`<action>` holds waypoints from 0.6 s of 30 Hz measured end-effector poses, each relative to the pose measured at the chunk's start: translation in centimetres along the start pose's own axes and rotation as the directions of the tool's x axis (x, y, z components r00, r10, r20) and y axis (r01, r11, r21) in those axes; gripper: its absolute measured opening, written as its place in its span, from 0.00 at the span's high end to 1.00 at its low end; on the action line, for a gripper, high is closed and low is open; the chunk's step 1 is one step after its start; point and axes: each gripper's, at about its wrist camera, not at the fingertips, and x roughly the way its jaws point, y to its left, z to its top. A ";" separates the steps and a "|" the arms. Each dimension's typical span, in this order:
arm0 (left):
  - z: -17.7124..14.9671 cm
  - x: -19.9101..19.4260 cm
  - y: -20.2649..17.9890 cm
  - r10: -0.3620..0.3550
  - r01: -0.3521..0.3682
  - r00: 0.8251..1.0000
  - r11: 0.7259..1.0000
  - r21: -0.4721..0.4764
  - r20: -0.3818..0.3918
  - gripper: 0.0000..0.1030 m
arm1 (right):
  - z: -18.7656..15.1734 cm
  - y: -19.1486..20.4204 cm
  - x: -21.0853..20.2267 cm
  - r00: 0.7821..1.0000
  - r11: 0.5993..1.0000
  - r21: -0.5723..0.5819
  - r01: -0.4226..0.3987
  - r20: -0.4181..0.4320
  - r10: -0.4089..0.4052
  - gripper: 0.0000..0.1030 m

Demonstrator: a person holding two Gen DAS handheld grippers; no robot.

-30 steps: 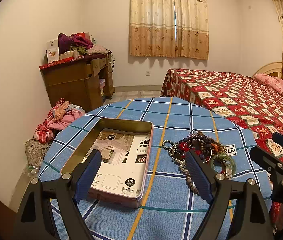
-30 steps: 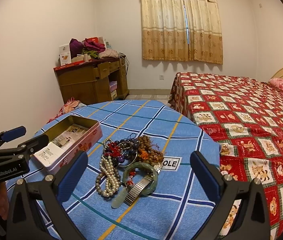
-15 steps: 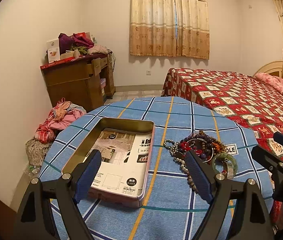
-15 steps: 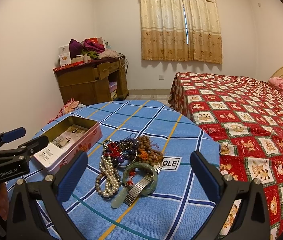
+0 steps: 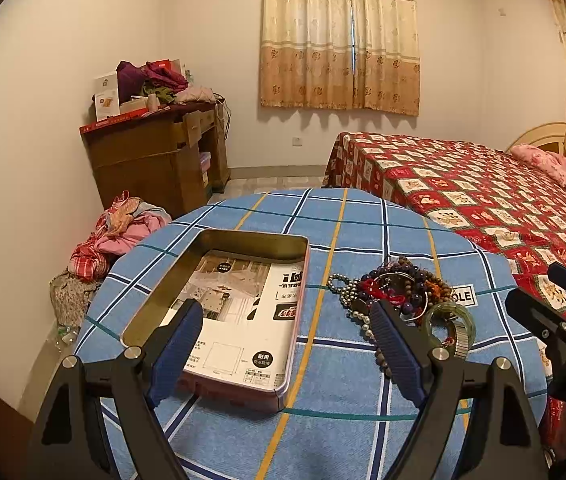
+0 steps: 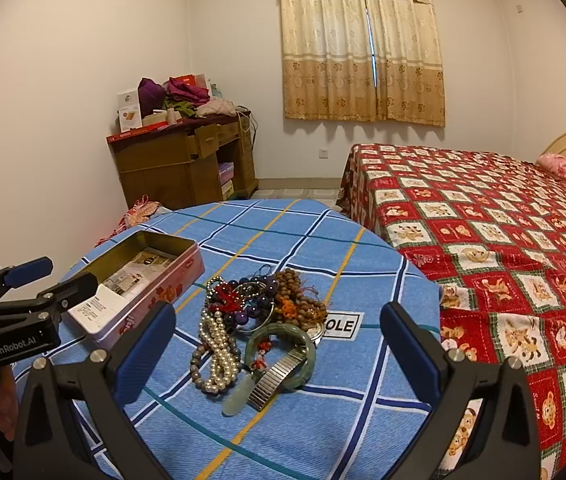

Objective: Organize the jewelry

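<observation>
Both tools are spread wide with nothing in them: the right tool [image 6: 279,344] hangs over the tangled heap of bead strands, pearls and bangles [image 6: 257,320], the left tool [image 5: 287,344] over the open pink rectangular tin [image 5: 223,312] just left of that heap on the blue checked desk [image 5: 339,436]. My worry: those strands look knotted together, so grabbing one probably drags the green bangle [image 6: 283,354] or the metal watch band [image 6: 277,378] along. Readable text: "GenRobot.AI" on the left tool, "OLE" on a cloth patch [image 6: 341,326] beside the heap.
</observation>
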 end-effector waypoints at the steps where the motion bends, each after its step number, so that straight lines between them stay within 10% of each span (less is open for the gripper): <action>1: 0.0 0.0 0.0 0.001 -0.001 1.000 1.000 0.001 -0.001 0.17 | 0.0 0.0 0.0 1.000 1.000 0.000 0.000 -0.001 0.000 0.00; 10: -0.7 1.3 -0.6 -0.008 0.009 0.999 1.000 0.019 -0.037 0.17 | -0.8 -1.5 0.8 0.999 0.999 -0.022 0.041 -0.008 -0.041 0.00; 18: -1.8 3.4 -2.1 -0.045 0.048 0.995 0.998 0.035 -0.093 0.17 | -3.1 -5.4 3.8 0.988 1.000 0.013 0.028 -0.153 -0.025 0.34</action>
